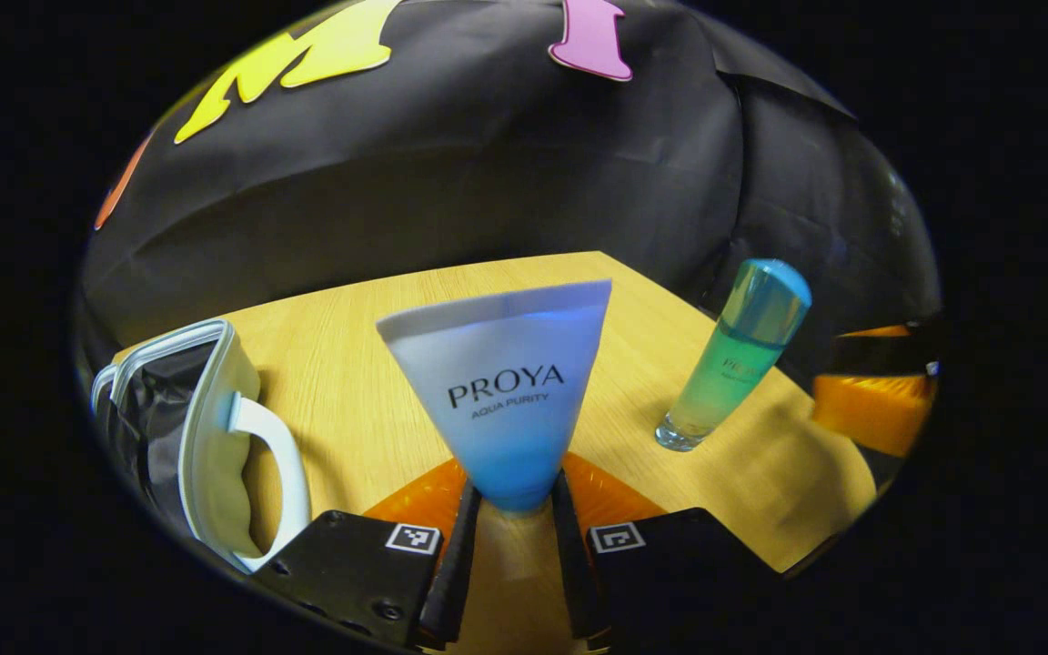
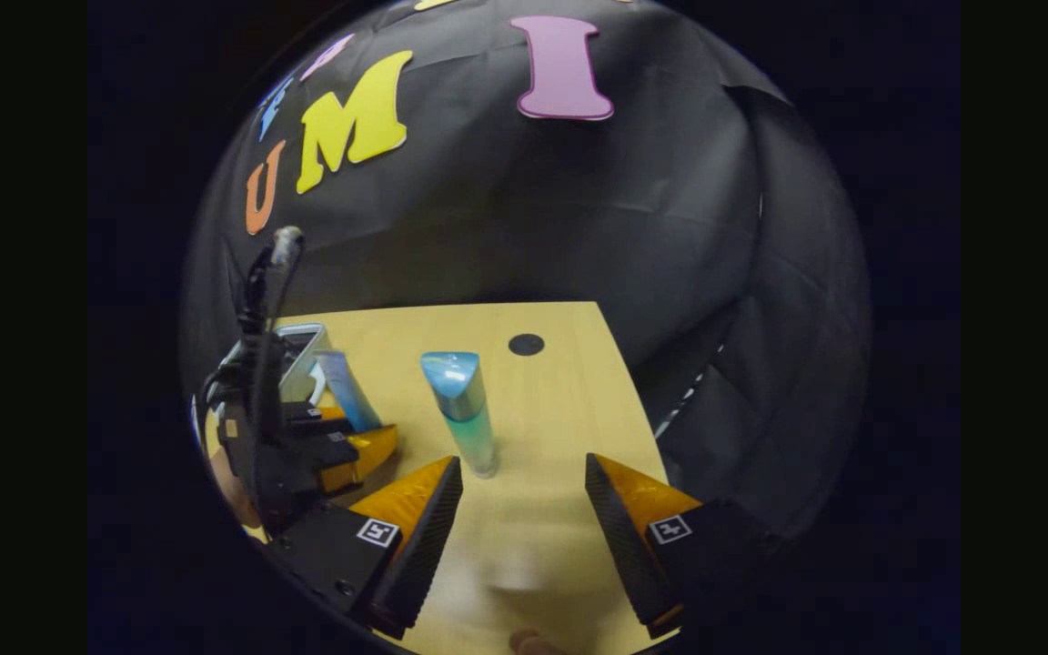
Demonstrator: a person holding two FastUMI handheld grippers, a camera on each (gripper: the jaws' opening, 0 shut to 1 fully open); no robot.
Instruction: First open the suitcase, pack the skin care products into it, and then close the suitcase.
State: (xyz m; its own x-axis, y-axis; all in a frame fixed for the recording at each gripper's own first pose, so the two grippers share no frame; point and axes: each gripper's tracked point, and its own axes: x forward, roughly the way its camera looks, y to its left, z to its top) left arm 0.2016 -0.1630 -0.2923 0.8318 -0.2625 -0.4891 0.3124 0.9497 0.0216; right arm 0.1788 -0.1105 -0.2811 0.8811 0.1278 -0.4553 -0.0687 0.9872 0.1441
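My left gripper is shut on the narrow cap end of a white-to-blue tube, which stands flat end up above the wooden table. The small white suitcase lies to its left, with a white handle and dark lining showing at its open side. A green-blue bottle with a blue cap stands upright to the right. My right gripper is open, low over the table, with the bottle just ahead and slightly left. The left gripper and its tube are beyond it.
The right gripper is at the table's right edge in the left gripper view. A black round spot marks the table near its far edge. Black cloth wall closes in the back and right sides.
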